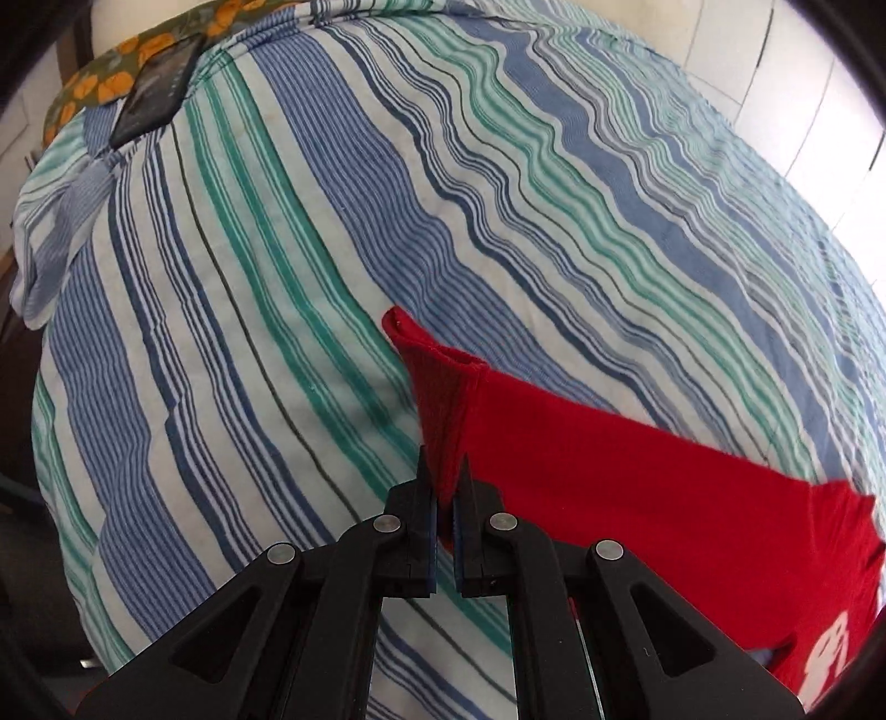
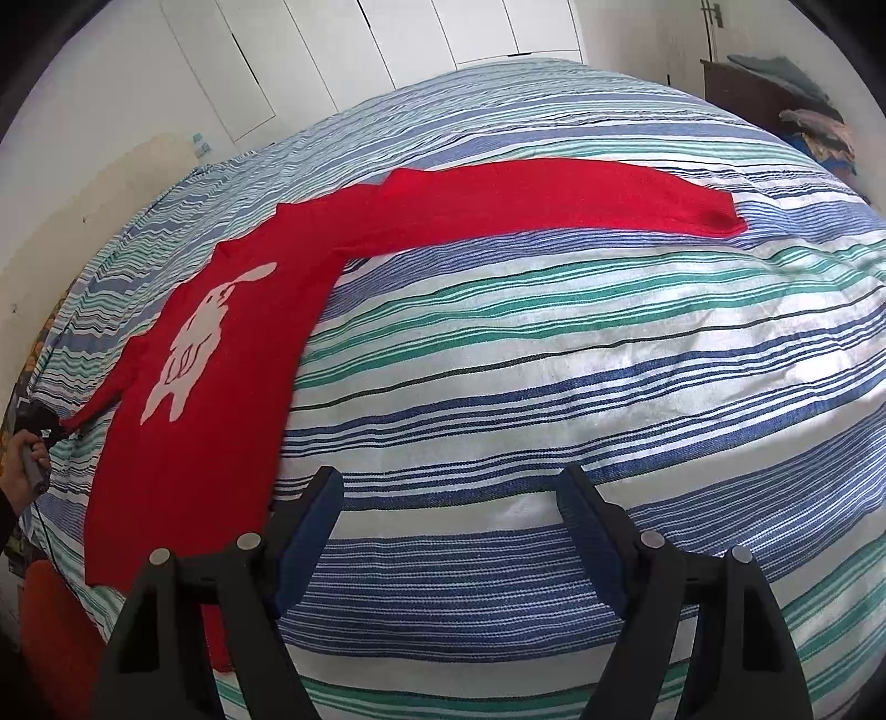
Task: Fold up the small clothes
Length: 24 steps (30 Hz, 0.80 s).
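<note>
A red long-sleeved sweater (image 2: 232, 354) with a white rabbit print lies flat on the striped bedspread (image 2: 554, 376). One sleeve (image 2: 554, 199) stretches out to the right. My left gripper (image 1: 443, 482) is shut on the other sleeve's cuff (image 1: 437, 399), which is lifted a little off the bed; that gripper also shows at the far left of the right wrist view (image 2: 39, 426). My right gripper (image 2: 448, 498) is open and empty, above the bedspread, right of the sweater's hem.
A floral pillow (image 1: 111, 72) and a dark flat object (image 1: 160, 88) lie at the far end of the bed. White wardrobe doors (image 2: 387, 33) stand behind the bed. A dark dresser (image 2: 764, 94) with piled cloth stands at the right.
</note>
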Tool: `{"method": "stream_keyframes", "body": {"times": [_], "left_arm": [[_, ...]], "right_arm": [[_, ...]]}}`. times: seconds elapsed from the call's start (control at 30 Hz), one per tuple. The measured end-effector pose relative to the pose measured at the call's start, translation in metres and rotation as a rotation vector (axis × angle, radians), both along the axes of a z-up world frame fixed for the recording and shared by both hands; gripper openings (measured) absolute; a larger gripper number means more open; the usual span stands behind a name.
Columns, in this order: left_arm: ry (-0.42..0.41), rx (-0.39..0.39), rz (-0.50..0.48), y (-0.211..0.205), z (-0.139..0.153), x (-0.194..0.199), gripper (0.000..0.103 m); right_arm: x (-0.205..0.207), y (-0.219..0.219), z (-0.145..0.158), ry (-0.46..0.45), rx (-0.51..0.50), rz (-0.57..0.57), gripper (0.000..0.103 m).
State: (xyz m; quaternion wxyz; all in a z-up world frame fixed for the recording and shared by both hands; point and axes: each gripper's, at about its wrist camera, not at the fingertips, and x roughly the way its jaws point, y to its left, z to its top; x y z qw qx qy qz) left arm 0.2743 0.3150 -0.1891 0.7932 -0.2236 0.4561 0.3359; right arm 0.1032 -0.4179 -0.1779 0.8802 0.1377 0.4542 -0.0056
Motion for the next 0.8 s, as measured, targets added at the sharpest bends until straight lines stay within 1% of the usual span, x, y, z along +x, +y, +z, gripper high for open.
{"method": "stream_keyframes", "body": {"times": [0.03, 0.17, 0.37, 0.5, 0.53, 0.57, 0.6, 0.63, 0.67, 0.7, 0.73, 0.8], "left_arm": [[0.008, 0.000, 0.002, -0.001, -0.003, -0.002, 0.002], [0.008, -0.049, 0.042, 0.004, -0.016, -0.013, 0.002], [0.023, -0.053, 0.020, 0.006, -0.030, -0.017, 0.003], [0.011, -0.052, -0.001, 0.008, -0.031, -0.019, 0.008], [0.007, -0.049, -0.013, 0.007, -0.029, -0.020, 0.012], [0.004, -0.048, -0.017, 0.007, -0.026, -0.024, 0.026], [-0.003, -0.056, -0.020, 0.006, -0.022, -0.029, 0.052], [-0.014, -0.075, -0.027, 0.006, -0.019, -0.034, 0.066], [-0.018, -0.083, -0.028, 0.005, -0.013, -0.042, 0.083], [-0.031, -0.072, -0.023, 0.003, -0.006, -0.050, 0.085], [-0.042, -0.061, -0.024, -0.001, 0.001, -0.057, 0.085], [-0.058, -0.067, -0.064, -0.012, 0.014, -0.074, 0.085]], "right_arm": [[0.001, 0.000, -0.001, 0.001, 0.000, 0.000, 0.079], [0.002, -0.001, -0.005, 0.019, -0.011, 0.004, 0.079], [0.002, -0.002, -0.011, 0.038, -0.031, -0.014, 0.079], [0.003, 0.001, -0.013, 0.048, -0.061, -0.006, 0.079], [0.003, 0.002, -0.014, 0.051, -0.069, -0.004, 0.079], [0.003, 0.002, -0.014, 0.054, -0.075, -0.001, 0.079], [0.003, 0.003, -0.014, 0.058, -0.080, 0.001, 0.081], [0.004, 0.004, -0.015, 0.064, -0.083, 0.003, 0.084], [0.004, 0.005, -0.016, 0.069, -0.084, 0.007, 0.089], [0.004, 0.006, -0.016, 0.072, -0.086, 0.010, 0.093], [0.004, 0.006, -0.016, 0.076, -0.094, 0.012, 0.094], [0.003, 0.009, -0.015, 0.082, -0.122, 0.005, 0.098]]}}
